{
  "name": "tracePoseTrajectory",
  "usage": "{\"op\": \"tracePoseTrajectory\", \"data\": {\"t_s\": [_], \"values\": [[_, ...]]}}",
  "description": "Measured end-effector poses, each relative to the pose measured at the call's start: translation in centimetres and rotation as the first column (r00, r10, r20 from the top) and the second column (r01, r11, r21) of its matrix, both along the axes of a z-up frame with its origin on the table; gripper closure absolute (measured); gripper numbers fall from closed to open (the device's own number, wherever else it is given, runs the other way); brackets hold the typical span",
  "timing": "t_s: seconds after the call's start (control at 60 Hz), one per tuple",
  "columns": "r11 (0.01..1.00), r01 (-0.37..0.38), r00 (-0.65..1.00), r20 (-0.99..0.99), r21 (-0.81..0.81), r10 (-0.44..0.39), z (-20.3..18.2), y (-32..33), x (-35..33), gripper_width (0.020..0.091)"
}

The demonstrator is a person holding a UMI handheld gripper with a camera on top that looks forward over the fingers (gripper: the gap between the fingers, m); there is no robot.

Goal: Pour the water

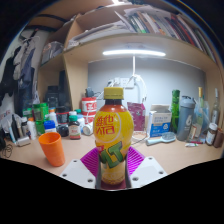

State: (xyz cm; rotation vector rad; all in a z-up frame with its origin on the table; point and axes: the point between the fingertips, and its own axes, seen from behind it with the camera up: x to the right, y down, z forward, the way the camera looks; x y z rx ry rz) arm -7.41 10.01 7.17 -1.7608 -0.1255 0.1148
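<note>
A yellow drink bottle [113,135] with a red cap and a green and red label stands upright between my fingers. Both magenta pads [90,161] press against its lower sides, so my gripper [113,168] is shut on it. The bottle looks lifted above the wooden table [170,158]. An orange cup [52,148] stands on the table to the left of the bottle, a little beyond my fingers.
Many bottles, jars and boxes crowd the back of the table, such as a red and white tub [90,106] and a green bottle [175,110]. A white handle-shaped item [160,139] lies to the right. Shelves hang overhead.
</note>
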Motion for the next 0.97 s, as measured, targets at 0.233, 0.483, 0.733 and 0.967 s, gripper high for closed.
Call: {"op": "tracePoseTrajectory", "data": {"t_s": [0.233,0.483,0.733,0.967], "values": [[0.998,-0.011,1.0,0.002,-0.056,0.011,-0.2,-0.2,0.0,0.0589],[0.975,0.012,0.997,-0.068,-0.22,-0.028,0.9,-6.2,0.6,0.0263],[0.966,0.056,0.988,-0.124,-0.254,-0.089,8.9,-19.3,0.4,0.0262],[0.967,0.069,0.992,-0.088,-0.246,-0.093,14.6,-29.1,1.9,0.0263]]}}
